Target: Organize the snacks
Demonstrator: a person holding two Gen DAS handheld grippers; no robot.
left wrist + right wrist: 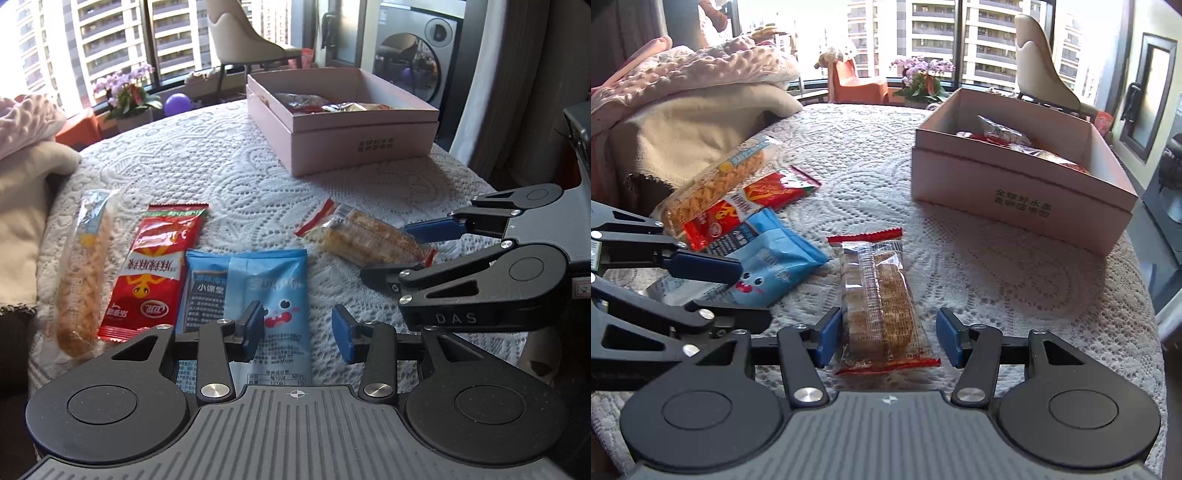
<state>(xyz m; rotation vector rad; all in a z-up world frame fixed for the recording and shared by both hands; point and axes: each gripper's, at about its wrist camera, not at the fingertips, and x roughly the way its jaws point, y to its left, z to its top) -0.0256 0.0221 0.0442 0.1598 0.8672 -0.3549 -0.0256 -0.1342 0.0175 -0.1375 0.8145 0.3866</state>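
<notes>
The left tool (297, 330) hung low over the lace-covered tabletop (229, 173) with its blue pads spread apart, the blue seaweed snack packet (258, 295) lying flat beneath and between them; neither pad visibly touched the packet. The right tool (888, 338) was likewise spread wide, its pads on either side of the clear-wrapped cracker pack with red ends (879, 302), which lay on the cloth lengthwise between the fingers, with a gap on the right and the left pad close to the wrapper. From the left wrist view, the right tool (402, 249) came in from the right edge, its fingers around the near end of the same cracker pack (364, 236). Left of the blue packet lay a red spicy-strip packet (153, 269), partly overlapped by it, and just beside that a long clear bag of orange crunchy sticks (83, 273) near the tabletop's edge. Farther back sat the pink box (332, 147), open on top, with several wrapped snacks (321, 103) already inside it. A beige and pink blanket (687, 107) was heaped beside the tabletop, and a potted orchid (923, 79) stood by the window behind.
</notes>
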